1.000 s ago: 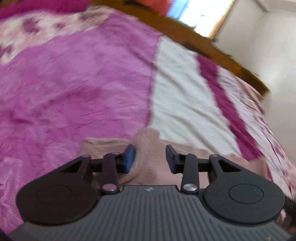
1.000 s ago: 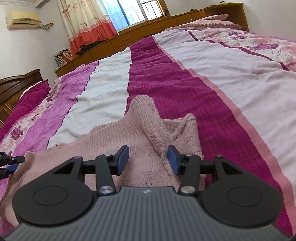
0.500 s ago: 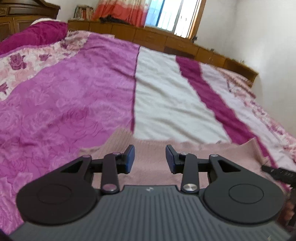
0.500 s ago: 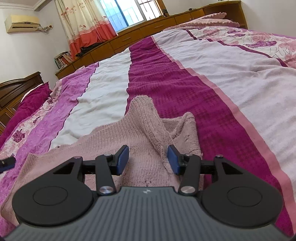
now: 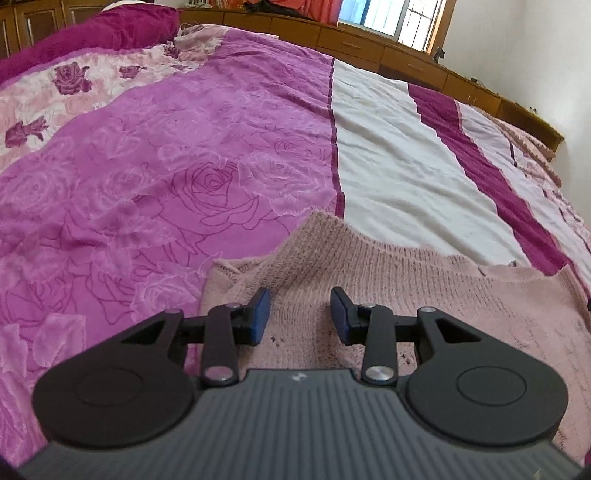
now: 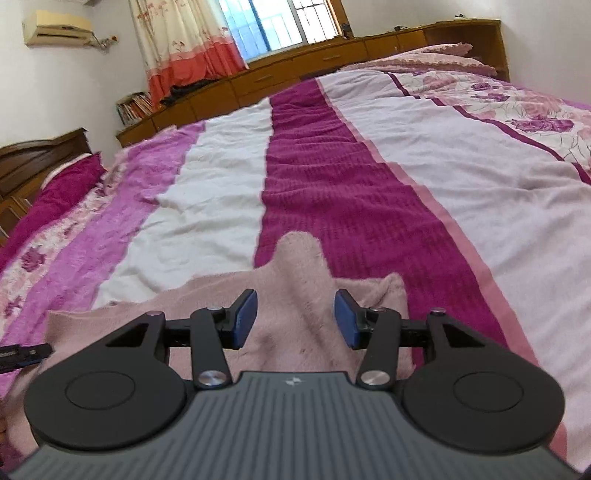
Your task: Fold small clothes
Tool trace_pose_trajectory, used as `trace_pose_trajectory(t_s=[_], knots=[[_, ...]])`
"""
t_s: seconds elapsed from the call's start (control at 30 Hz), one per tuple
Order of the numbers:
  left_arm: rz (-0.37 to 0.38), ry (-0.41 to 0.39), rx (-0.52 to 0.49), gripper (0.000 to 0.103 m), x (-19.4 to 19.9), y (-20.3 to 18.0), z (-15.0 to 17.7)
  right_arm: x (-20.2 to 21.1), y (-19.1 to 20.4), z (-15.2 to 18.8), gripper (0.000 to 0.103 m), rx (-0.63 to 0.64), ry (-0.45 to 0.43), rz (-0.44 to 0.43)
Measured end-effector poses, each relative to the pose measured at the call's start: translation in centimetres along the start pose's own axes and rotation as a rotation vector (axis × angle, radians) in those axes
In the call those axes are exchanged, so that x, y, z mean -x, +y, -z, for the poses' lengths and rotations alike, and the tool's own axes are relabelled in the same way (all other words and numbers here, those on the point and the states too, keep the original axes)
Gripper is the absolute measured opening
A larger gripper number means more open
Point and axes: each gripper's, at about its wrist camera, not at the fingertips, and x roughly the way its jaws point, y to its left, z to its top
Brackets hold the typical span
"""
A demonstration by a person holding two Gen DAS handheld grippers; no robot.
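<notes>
Left gripper [image 5: 299,314] jaws open, empty, over the pink knit sweater [image 5: 424,288]. Right gripper [image 6: 294,319] likewise, straddling a raised fold. Sweater lies flat on the bed [image 5: 166,184]. Risk: loose knit bunching or slipping if only one layer is pinched. Versus 1.0 s ago: left view steadier, levelled; right lower, closer.

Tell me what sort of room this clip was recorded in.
A home bedroom, most likely. A wide bed with a striped pink and white bedspread fills both views, a pink sweater lies on it, and a curtained window and wall air conditioner are behind.
</notes>
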Motion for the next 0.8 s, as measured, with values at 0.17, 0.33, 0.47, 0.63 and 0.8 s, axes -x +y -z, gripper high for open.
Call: trace_pose_trajectory(t_s=[0.17, 0.33, 0.47, 0.63, 0.8], knots=[[0.011, 0.007, 0.017, 0.038, -0.1, 0.2, -0.1, -2.5, -2.0, -0.5, 0.054, 0.000, 0.026, 0.117], [0.015, 0.022, 0.051, 0.039, 0.5, 0.3, -0.5, -1.6, -2.3, -0.9, 0.054, -0.012, 0.019, 0.102], [-0.011, 0.024, 0.038, 0.039, 1.8, -0.2, -0.6, 0.7, -2.6, -1.0, 0.055, -0.063, 0.006, 0.050], [-0.038, -0.003, 0.020, 0.040, 4.1, -0.5, -0.4, 4.1, -3.4, -0.4, 0.055, -0.129, 0.012, 0.012], [-0.069, -0.026, 0.027, 0.042, 4.6, -0.2, -1.5, 6.6, -4.1, 1.6, 0.055, -0.175, 0.039, -0.011]])
